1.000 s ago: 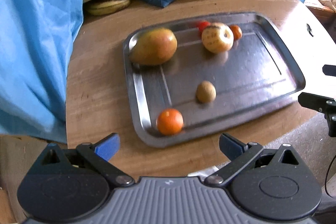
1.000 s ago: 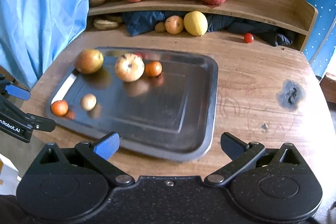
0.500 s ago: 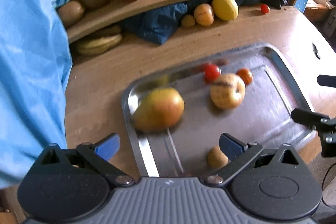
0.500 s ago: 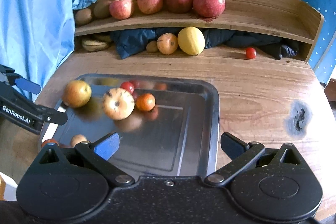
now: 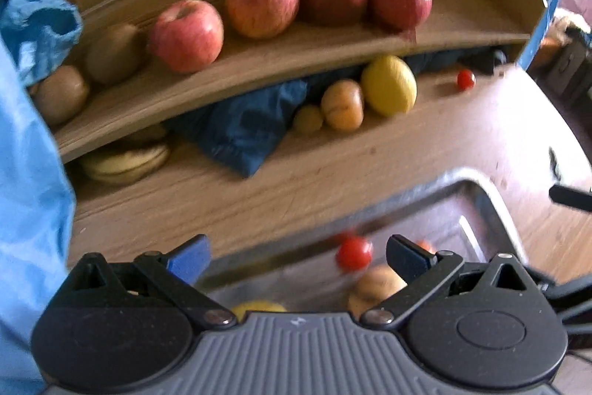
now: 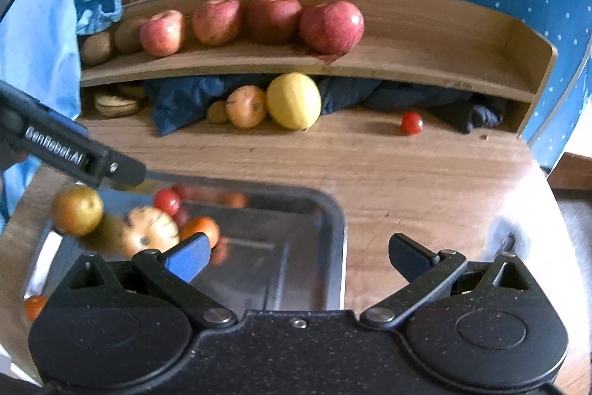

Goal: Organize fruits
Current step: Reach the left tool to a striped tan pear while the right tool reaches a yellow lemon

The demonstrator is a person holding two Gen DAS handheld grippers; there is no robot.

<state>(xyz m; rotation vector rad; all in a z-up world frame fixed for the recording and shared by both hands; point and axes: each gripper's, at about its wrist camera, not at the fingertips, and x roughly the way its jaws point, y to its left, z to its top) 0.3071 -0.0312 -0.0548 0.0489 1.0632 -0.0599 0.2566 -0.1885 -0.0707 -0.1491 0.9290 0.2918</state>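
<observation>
**Right wrist view: fruit split between tray and shelf**

Right gripper (image 6: 298,256) and left gripper (image 5: 296,256) both hover with fingers spread, grasping nothing. Just beyond, the metal tray (image 6: 335,228) holds a cherry tomato (image 6: 167,201) and small orange (image 6: 200,229) near its far-left edge. Farther back, four apples (image 6: 331,26) line the wooden shelf (image 6: 425,62).

Glossy metal tray (image 6: 335,247), wooden table (image 6: 425,180)
</observation>
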